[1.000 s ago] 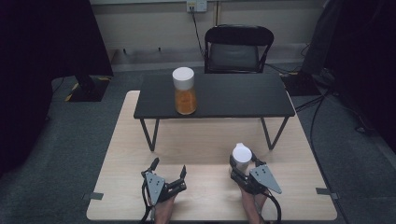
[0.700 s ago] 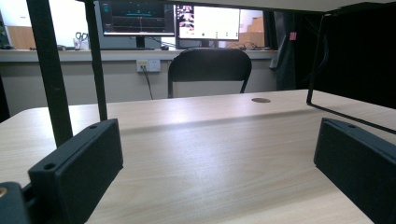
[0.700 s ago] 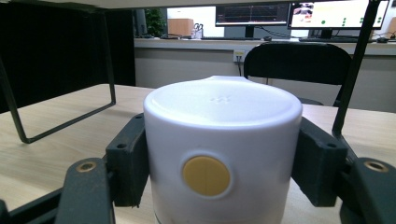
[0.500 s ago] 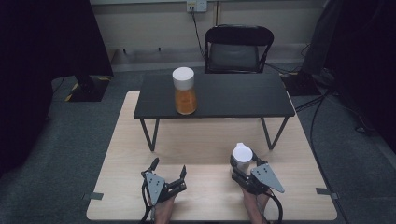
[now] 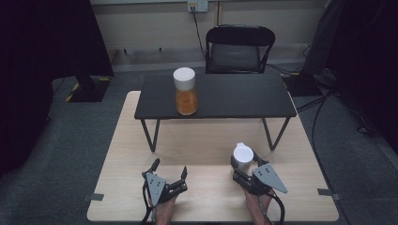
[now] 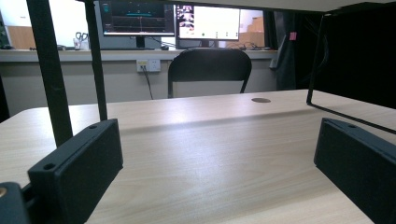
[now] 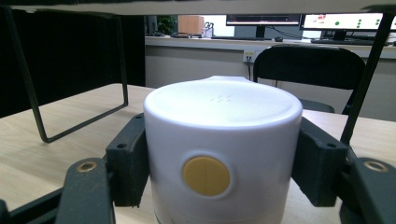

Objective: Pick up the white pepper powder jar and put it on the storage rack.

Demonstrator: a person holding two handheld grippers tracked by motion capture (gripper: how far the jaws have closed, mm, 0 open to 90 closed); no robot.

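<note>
Gripping: right hand-held gripper point(image 5: 243, 165) is clamped on a white container point(image 5: 242, 155), one black jaw pressed against each side of it, as the right gripper view shows.
White container, detail: round white body point(image 7: 222, 154) with a flat white top and a small yellow disc point(image 7: 206, 175) on the side facing the camera.
White container, position: near the front right of the light wooden worktop point(image 5: 206, 145), standing upright between the jaws; whether its base rests on the worktop cannot be told.
Left hand-held gripper: point(image 5: 168, 171) jaws spread wide apart with nothing between them; the left gripper view shows bare wooden worktop point(image 6: 210, 154) in the gap.
Left hand-held gripper, position: low over the front left of the worktop, well apart from the right hand-held gripper.
Black low table: point(image 5: 244, 96) stands on thin metal legs on the far half of the worktop.
Jar: point(image 5: 185, 92) clear, with a white lid and orange contents, upright on the left part of the black low table, near its front edge; well apart from both hand-held grippers.
Chair: point(image 5: 239, 49) black, on the floor just behind the black low table.
Person: hands enter from the bottom edge of the high view, one behind each hand-held gripper.
</note>
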